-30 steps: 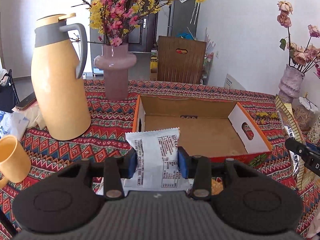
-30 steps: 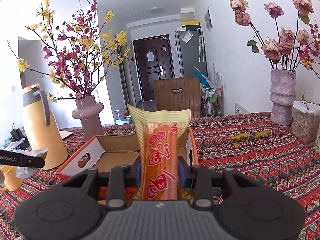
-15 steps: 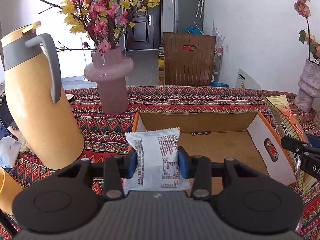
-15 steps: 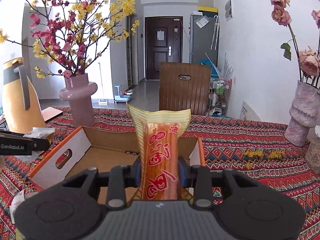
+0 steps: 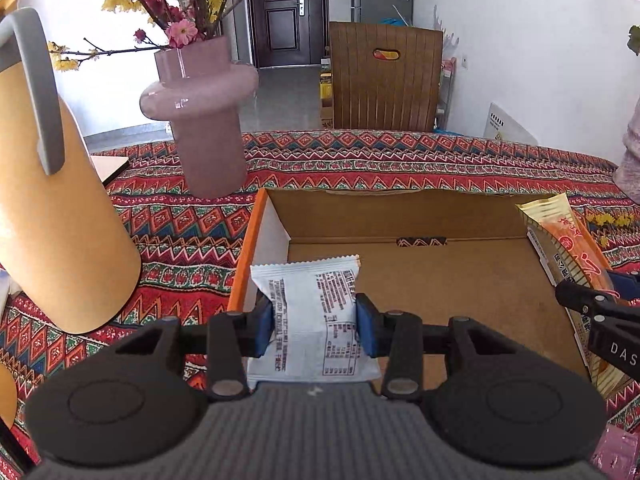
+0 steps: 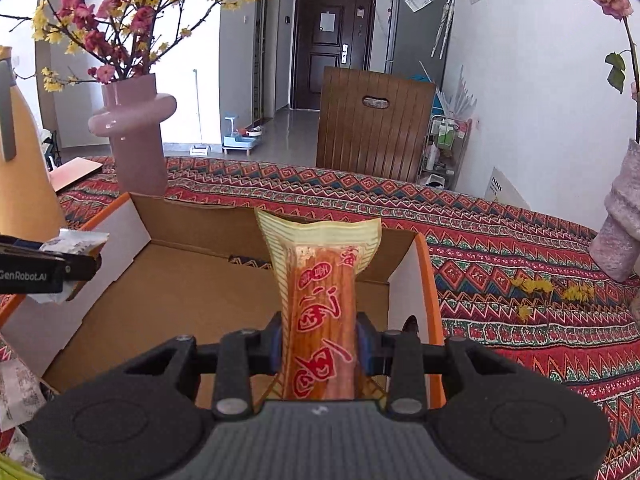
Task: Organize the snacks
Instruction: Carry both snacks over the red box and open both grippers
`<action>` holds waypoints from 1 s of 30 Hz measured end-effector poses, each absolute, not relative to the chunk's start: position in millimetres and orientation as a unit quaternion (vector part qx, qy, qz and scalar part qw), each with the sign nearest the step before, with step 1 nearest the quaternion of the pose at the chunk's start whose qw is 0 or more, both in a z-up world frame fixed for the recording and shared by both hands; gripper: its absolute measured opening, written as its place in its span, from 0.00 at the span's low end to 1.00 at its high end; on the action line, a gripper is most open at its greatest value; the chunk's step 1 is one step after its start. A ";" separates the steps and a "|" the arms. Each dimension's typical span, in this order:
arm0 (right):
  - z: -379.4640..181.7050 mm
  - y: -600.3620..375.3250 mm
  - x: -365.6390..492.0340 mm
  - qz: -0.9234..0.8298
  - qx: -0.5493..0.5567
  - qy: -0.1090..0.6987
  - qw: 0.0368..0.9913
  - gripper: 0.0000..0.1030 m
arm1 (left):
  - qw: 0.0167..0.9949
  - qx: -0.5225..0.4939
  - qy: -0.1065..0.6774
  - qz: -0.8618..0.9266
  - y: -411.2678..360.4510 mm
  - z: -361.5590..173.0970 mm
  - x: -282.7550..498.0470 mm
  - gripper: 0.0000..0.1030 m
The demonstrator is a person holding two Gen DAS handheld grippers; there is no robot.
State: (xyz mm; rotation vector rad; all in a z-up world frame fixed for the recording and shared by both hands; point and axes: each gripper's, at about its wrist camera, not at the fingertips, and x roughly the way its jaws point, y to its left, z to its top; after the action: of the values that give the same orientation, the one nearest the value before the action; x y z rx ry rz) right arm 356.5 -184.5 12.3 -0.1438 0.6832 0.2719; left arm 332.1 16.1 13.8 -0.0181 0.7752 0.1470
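An open cardboard box with orange edges sits on the patterned tablecloth; it also shows in the right wrist view. My left gripper is shut on a white snack packet held over the box's left near corner. My right gripper is shut on a long orange and yellow snack packet held over the box's right side. That packet and the right gripper also show at the right of the left wrist view. The left gripper shows at the left of the right wrist view.
A yellow jug and a pink vase with flowers stand left of the box. A grey vase stands far right. Another white packet lies at the lower left. A wooden chair back is beyond the table.
Both grippers have moved forward and down toward the box with their packets; the box now looks larger and closer in both views.
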 end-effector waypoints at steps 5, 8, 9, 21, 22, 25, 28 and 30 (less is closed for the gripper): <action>9.8 -189.0 356.7 0.128 -0.063 0.340 0.929 0.45 | 0.927 -0.006 0.369 0.071 16.4 16.4 325.6 0.60; 16.8 -191.9 351.2 0.127 -0.059 0.329 0.934 0.81 | 0.934 -0.003 0.349 0.075 15.4 24.1 316.4 0.83; 19.5 -193.3 348.7 0.127 -0.058 0.323 0.936 0.88 | 0.937 -0.002 0.342 0.075 13.6 28.5 312.6 0.89; 55.7 -209.8 300.7 0.127 -0.049 0.271 0.953 1.00 | 0.955 -0.016 0.287 0.071 13.5 59.2 260.9 1.00; 59.1 -211.4 293.6 0.127 -0.049 0.264 0.955 1.00 | 0.956 -0.018 0.283 0.070 14.3 60.5 254.7 1.00; 66.5 -215.7 269.3 0.132 -0.051 0.243 0.959 1.00 | 0.959 -0.023 0.276 0.065 16.3 63.0 236.6 1.00; 72.9 -218.5 243.3 0.138 -0.058 0.223 0.963 1.00 | 0.961 -0.019 0.267 0.063 16.9 63.8 217.6 1.00; 76.9 -221.2 225.5 0.144 -0.059 0.210 0.965 1.00 | 0.963 -0.018 0.261 0.063 16.8 64.0 205.0 1.00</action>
State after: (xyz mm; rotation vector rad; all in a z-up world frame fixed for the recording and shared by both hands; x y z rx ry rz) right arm 225.5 -221.2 76.9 -0.1195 0.4243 0.2912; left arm 205.0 16.8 64.0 -0.0364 0.5295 0.1275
